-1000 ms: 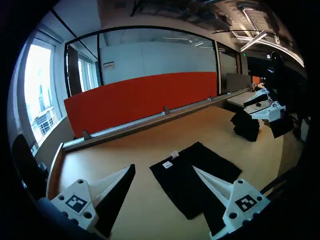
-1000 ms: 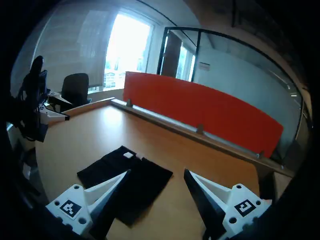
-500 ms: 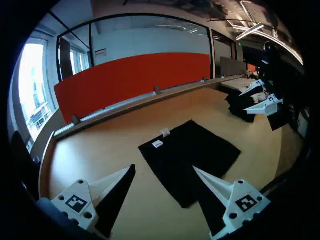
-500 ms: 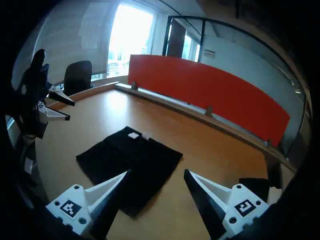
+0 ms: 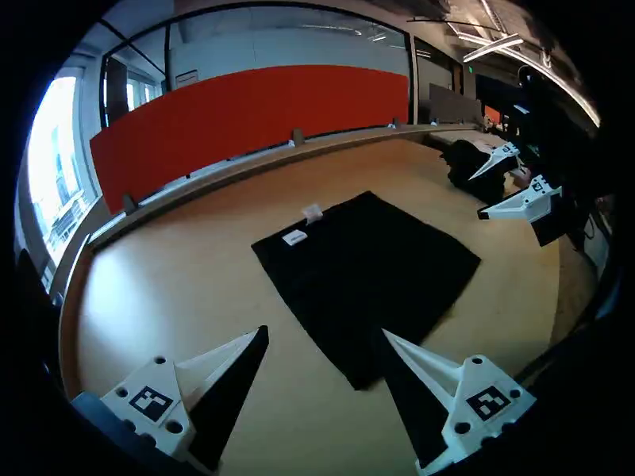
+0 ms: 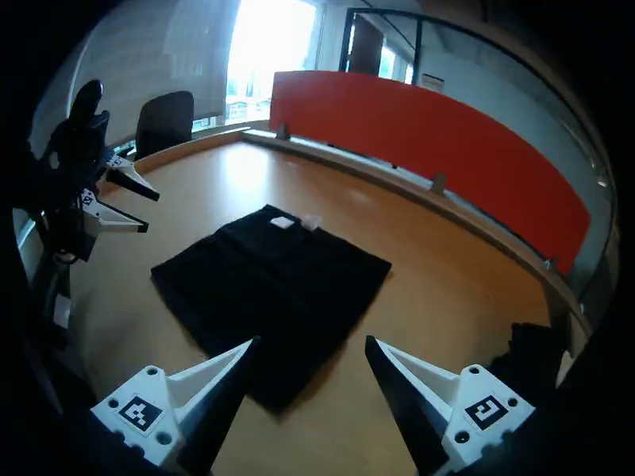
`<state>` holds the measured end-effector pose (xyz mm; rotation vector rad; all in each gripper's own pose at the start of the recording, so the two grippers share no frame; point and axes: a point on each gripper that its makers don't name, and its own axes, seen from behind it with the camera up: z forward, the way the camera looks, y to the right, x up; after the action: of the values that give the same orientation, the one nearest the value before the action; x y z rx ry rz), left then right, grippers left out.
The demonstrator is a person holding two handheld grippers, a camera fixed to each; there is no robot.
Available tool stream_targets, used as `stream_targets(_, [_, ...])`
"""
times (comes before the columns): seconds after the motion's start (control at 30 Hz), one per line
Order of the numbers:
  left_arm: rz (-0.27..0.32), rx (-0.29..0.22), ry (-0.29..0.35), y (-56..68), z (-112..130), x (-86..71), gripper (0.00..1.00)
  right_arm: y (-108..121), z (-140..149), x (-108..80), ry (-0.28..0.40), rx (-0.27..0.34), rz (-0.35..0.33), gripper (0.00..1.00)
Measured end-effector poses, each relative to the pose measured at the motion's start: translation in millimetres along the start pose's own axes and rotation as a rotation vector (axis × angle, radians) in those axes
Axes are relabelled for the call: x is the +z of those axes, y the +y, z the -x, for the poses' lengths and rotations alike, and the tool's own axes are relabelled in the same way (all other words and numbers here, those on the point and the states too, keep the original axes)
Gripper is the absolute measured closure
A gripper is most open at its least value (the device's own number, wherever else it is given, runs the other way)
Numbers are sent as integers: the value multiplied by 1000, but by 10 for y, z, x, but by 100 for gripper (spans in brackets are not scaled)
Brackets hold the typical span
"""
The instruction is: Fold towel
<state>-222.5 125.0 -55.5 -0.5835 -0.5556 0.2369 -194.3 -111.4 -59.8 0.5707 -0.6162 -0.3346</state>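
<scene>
My left gripper [image 5: 324, 332] is empty, its two white fingers spread wide. Straight ahead at 12 o'clock, a black towel [image 5: 365, 270] lies flat on a pale wooden table [image 5: 175, 262]. It sits cornerwise to me. Its nearest corner points back at 6 o'clock and reaches in between my fingers, closer to the one at 5 o'clock. Two small white tags [image 5: 295, 236] lie on its far edge at 11 o'clock.

My right gripper [image 6: 311, 339] is also wide open and holds nothing. In the right gripper view the towel [image 6: 270, 285] again lies at 12 o'clock, with another corner reaching in between the fingers. The tags [image 6: 279, 224] are at its far tip.

The towel looks close to square, so I cannot tell its long axis for sure. I judge that each gripper is about equally near its own corner. Neither touches the cloth.

In the left gripper view my right gripper [image 5: 516, 186] hangs at 2 o'clock, beyond the towel's far side. In the right gripper view my left gripper [image 6: 111, 198] hangs at 9 o'clock.

A dark heap of cloth [image 5: 468, 163] rests on the table at 1 o'clock, apart from the towel. A red screen [image 5: 254, 111] lines the table's far edge. Nothing lies between my fingers and the corners.
</scene>
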Motion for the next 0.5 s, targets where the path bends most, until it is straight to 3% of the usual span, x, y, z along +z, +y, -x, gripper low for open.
stream_targets(0.5, [58,12,-92,202,452,258,5,-224,597,260,-117,-31,-63,0])
